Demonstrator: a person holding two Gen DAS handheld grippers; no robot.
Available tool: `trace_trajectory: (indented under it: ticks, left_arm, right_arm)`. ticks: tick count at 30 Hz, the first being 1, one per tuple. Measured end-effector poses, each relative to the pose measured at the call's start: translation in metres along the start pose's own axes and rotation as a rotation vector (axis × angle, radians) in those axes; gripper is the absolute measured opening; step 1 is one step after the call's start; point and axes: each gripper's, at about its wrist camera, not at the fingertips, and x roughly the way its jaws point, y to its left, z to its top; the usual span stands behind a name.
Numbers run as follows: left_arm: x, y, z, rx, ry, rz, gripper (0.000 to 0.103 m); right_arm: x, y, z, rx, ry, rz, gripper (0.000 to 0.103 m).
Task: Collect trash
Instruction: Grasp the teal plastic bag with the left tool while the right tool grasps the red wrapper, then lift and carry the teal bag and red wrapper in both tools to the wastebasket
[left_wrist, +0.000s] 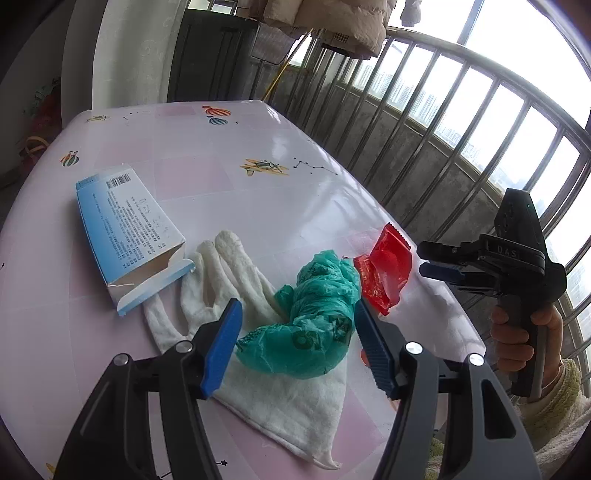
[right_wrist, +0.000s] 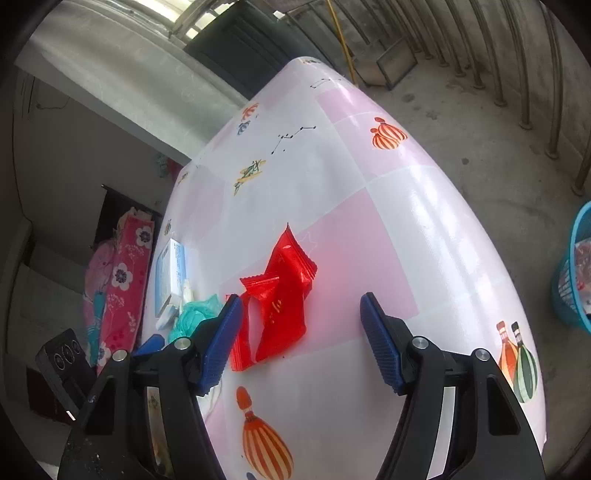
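- Table (left_wrist: 207, 192), pink-and-white checked cloth printed with balloons, aeroplanes and constellations; glossy, set beside a barred railing (left_wrist: 424, 122).
- Left gripper (left_wrist: 297, 314): jaws spread, blue pads clear of everything; crumpled green plastic bag (left_wrist: 314, 317) framed between them, not pinched.
- Green bag lying on top of a white glove (left_wrist: 236, 280), near the table's front edge; glove flat, fingers pointing towards the far side.
- Blue-and-white carton (left_wrist: 125, 236) lying on its side left of the glove, end flap open, flap touching or just over the glove's fingers.
- Red wrapper (left_wrist: 380, 273), torn and creased, flat on the cloth just right of the green bag; whether touching it, cannot tell.
- Right gripper (right_wrist: 301, 306): jaws spread, nothing pinched. In its own view, red wrapper (right_wrist: 275, 302) lying just beside the left pad and partly between the jaws. No contact apparent.
- Same gripper seen from the left wrist view at the table's right edge, held in a hand (left_wrist: 517, 332) with a pale fleecy sleeve, fingertips pointing towards the red wrapper, close to it but apart.
- Blue mesh basket (right_wrist: 570, 280) on the concrete floor to the right of the table, some rubbish inside.
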Motion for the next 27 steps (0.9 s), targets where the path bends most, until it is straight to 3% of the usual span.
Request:
trace_trajectory:
  ticks: [9, 14, 19, 27]
  left_arm:
    - [0.014, -0.001, -0.002, 0.003, 0.029, -0.011, 0.061]
    - [0.020, -0.008, -0.001, 0.016, 0.045, -0.011, 0.061]
    - [0.019, -0.015, 0.000, 0.048, 0.047, 0.001, 0.055]
    - [0.025, -0.027, -0.003, 0.078, 0.081, -0.006, 0.044]
  right_arm:
    - [0.021, 0.000, -0.002, 0.032, 0.039, 0.067, 0.036]
    - [0.030, 0.003, -0.008, 0.029, 0.062, 0.069, 0.009]
    - [0.027, 0.001, -0.009, 0.046, 0.065, 0.092, 0.002]
    - [0.013, -0.002, -0.008, 0.051, 0.033, 0.113, 0.000]
